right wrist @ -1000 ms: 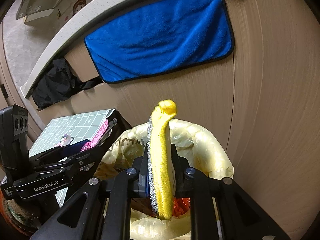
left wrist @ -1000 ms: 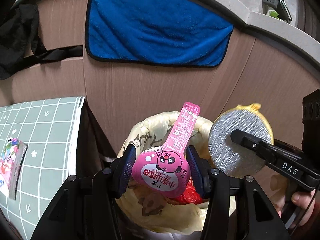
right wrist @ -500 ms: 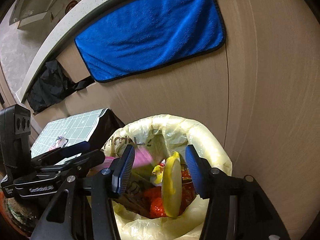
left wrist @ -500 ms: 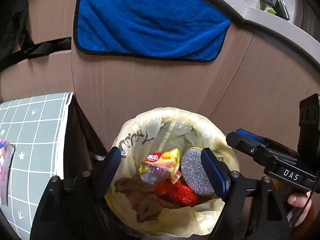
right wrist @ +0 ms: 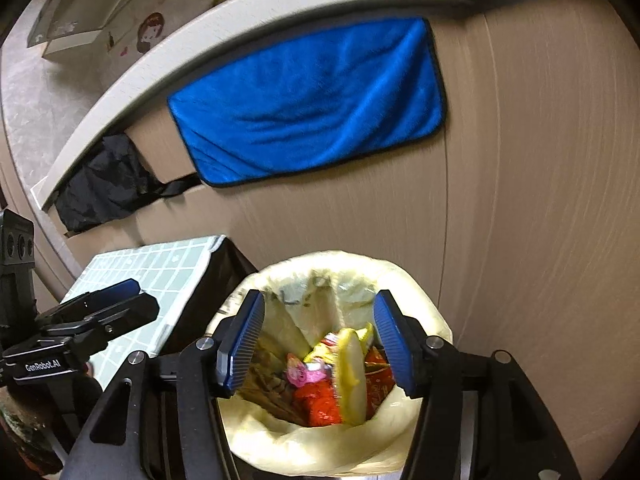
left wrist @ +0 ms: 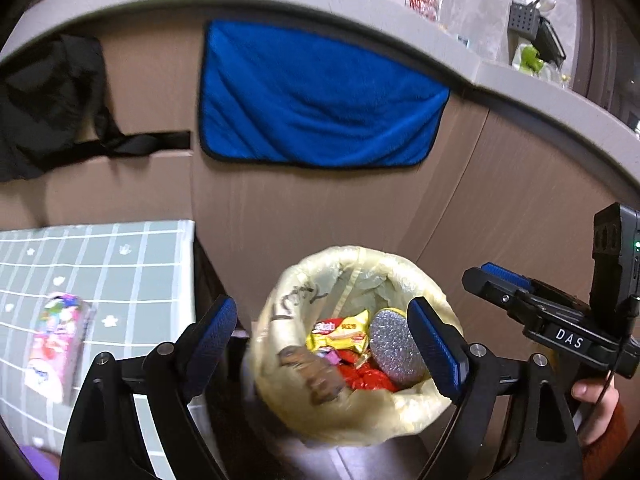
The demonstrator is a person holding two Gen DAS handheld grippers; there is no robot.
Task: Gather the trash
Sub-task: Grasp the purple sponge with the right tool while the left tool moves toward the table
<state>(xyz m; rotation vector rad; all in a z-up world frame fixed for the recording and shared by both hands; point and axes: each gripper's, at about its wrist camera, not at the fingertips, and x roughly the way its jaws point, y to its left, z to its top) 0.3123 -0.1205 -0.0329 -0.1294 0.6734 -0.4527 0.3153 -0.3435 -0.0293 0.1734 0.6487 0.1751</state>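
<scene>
A bin lined with a pale yellow bag (left wrist: 400, 412) (right wrist: 420, 300) stands against a wooden cabinet. Inside lie a round silver-and-yellow scouring pad (left wrist: 394, 348) (right wrist: 352, 372), a pink snack packet (right wrist: 306, 374), a yellow wrapper (left wrist: 340, 330) and red wrappers (left wrist: 368, 378). My left gripper (left wrist: 324, 344) hovers above the bin, its jaws opening wide with nothing between them. My right gripper (right wrist: 318, 340) also hangs over the bin, jaws opening and empty; in the left wrist view it shows at the right (left wrist: 520, 292), held by a hand (left wrist: 596, 404).
A blue towel (left wrist: 316, 100) (right wrist: 308, 100) hangs on the cabinet front, with a black bag (left wrist: 44, 104) to its left. Left of the bin stands a table with a green checked cloth (left wrist: 132, 264) (right wrist: 172, 264), bearing a pink packet (left wrist: 56, 344). A countertop runs above.
Both grippers opened: the pink packet dropped from the left one and the scouring pad from the right, both landing in the bin. Both grippers then rose a little.
</scene>
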